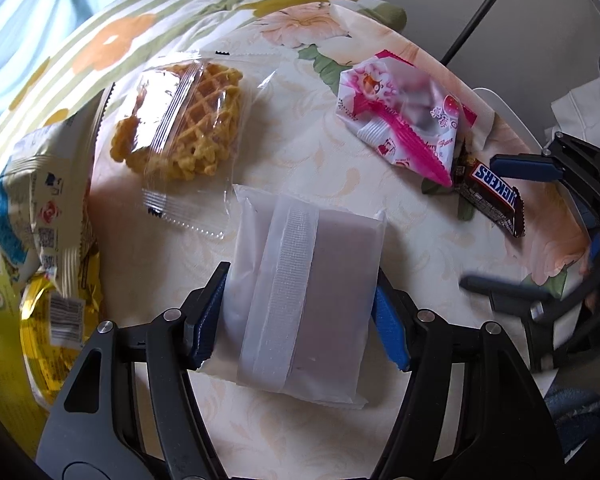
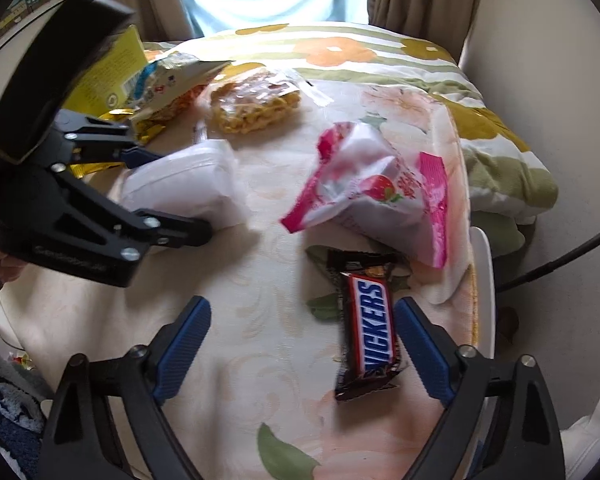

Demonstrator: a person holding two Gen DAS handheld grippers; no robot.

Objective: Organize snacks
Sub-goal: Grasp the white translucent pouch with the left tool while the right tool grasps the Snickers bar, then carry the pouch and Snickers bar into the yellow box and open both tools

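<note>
Two grips: my left gripper (image 1: 300, 320) clamps the soft, light white pouch (image 1: 304, 300) mid-tabletop by its long edges. My right gripper (image 2: 300, 348) gapes around the slick, firm Snickers bar (image 2: 370, 324) near the tabletop's right edge, untouched.

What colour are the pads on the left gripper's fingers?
Blue, ribbed pads on black fingers, pressed against the frosted white packet. Clearest in the left wrist view.

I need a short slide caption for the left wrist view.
Left tool grips a white packet on a flowered tablecloth, beside other snacks.
</note>
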